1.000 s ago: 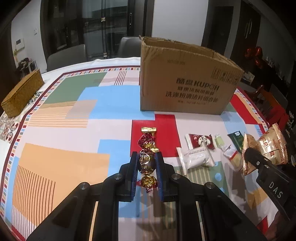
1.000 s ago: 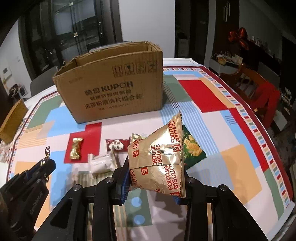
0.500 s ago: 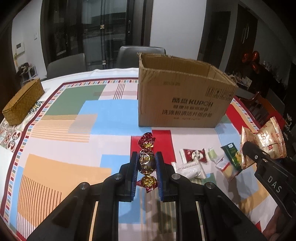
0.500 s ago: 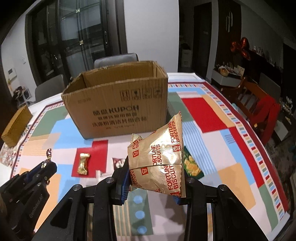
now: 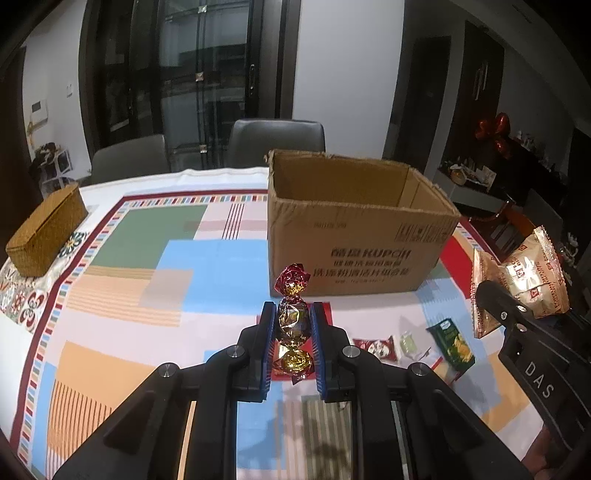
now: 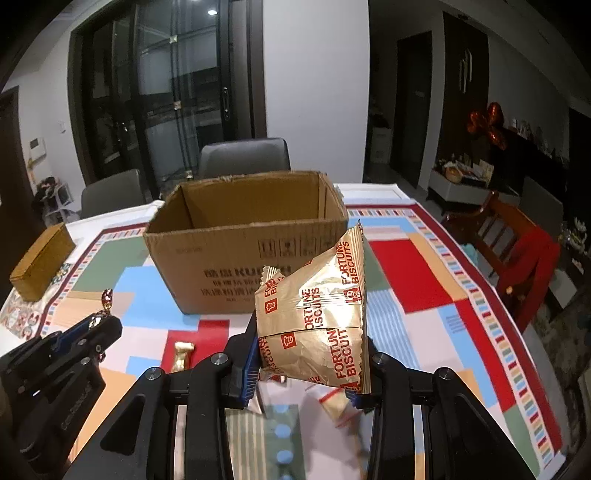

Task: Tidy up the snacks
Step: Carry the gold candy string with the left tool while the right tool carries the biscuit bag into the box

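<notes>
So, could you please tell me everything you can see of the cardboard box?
The cardboard box is plain brown corrugated card, open-topped, with ragged upper edges. Dark print on its near face reads KUPOH above Chinese characters, with handling symbols nearby. It stands upright on the patterned tablecloth, and what shows of its inside is bare. Nothing touches it but the cloth.

- On my feed the room reads as dim indoor light from above; a ceiling lamp (image 6: 212, 12) reflects in the dark glass doors (image 6: 166, 92).
- Both fisheye views bend straight lines and fade to black corners.
- The gold biscuit packet (image 6: 314, 314) throws glare off its foil.
- Small wrappers under it smear with blur.
- Soft shadows fall on the tablecloth (image 5: 147, 258).
</notes>
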{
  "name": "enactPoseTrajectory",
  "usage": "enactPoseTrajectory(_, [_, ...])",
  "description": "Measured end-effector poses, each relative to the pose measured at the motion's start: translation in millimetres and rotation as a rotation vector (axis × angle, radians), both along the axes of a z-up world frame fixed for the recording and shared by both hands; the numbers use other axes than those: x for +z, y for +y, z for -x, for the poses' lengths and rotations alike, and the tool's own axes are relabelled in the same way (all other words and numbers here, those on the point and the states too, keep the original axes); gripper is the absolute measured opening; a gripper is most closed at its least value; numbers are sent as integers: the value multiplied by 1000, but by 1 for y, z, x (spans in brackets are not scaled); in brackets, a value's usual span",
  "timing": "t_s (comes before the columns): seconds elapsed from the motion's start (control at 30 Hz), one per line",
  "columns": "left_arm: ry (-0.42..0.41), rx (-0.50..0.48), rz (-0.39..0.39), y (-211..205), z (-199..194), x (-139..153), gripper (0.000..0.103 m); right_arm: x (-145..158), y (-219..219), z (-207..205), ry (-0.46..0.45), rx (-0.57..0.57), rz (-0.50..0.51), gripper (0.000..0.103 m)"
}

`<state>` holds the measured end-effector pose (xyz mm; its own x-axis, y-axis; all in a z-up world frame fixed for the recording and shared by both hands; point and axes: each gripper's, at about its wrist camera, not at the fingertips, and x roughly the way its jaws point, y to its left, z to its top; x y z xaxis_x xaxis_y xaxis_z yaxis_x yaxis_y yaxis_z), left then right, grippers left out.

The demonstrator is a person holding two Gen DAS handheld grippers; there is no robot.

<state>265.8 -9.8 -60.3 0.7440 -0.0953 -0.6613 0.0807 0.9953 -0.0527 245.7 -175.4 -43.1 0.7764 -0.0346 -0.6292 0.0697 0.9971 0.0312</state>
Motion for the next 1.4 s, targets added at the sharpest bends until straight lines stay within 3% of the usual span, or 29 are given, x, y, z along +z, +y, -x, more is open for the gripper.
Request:
enactPoseTrajectory(0.3, [-50, -10, 3, -4, -10, 23, 19, 21, -1, -5, -83, 44, 26, 38])
enactPoseTrajectory(1.0, [-147, -57, 11, -13, -54, 69, 19, 54, -5, -41, -164, 73, 47, 38])
enactPoseTrajectory(1.4, [-139, -79, 18, -17, -93, 71, 19, 68, -11, -77, -192, 77, 39, 38])
